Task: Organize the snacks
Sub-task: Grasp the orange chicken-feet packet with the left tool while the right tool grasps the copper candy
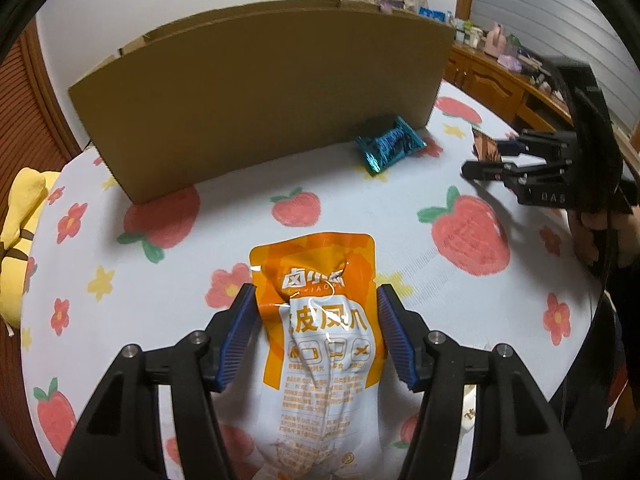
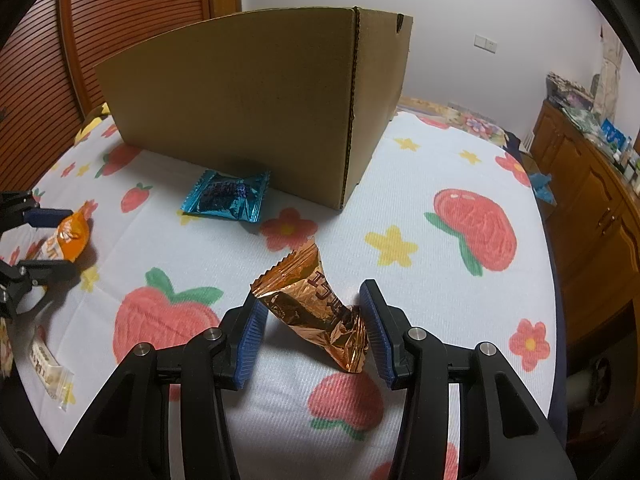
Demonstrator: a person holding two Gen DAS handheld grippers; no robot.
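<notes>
Left gripper (image 1: pixel 316 336) clamps orange pouch (image 1: pixel 320 344); right gripper (image 2: pixel 310 332) clamps copper wrapper (image 2: pixel 316 304). Slick foil between pads may slip before reaching box (image 2: pixel 256 100) ahead.

Dim, warm indoor light, soft shadows on the cloth, glare on foil wrappers, strong fisheye bending and dark corners.

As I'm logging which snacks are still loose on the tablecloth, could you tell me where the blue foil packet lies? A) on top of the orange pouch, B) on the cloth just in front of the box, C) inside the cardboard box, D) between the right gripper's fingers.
B: the blue foil packet lies flat on the strawberry tablecloth, close against the front wall of the cardboard box, outside it.
</notes>
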